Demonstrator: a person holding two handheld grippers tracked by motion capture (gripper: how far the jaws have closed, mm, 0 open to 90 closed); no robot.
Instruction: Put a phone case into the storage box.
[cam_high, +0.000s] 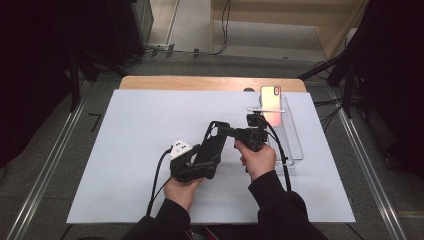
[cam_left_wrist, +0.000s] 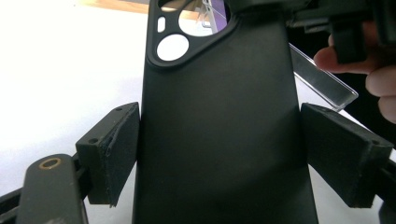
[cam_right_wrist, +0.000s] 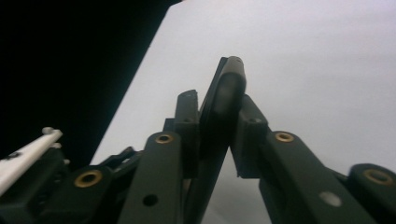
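The matt black soft phone case (cam_left_wrist: 219, 130) stands closest to the lens in the left gripper view, its back toward the camera and its camera cut-out at the far end. There is one such case, two grippers and one phone. The left gripper (cam_high: 192, 162) clamps the case's lower end across its width, a pad pressed on each long edge. The right gripper (cam_high: 231, 132) comes in from the right and has its jaws pinched on the case's thin upper edge, one pad on each face, as the right gripper view shows edge-on. The case is thus held off the white counter (cam_high: 125, 150) between both grippers, near the middle.

Just behind the right hand (cam_high: 259, 159) lies one clear plastic tray (cam_high: 295, 145), long and shallow. A single pink-backed smartphone (cam_high: 270, 102) stands propped at its far end.
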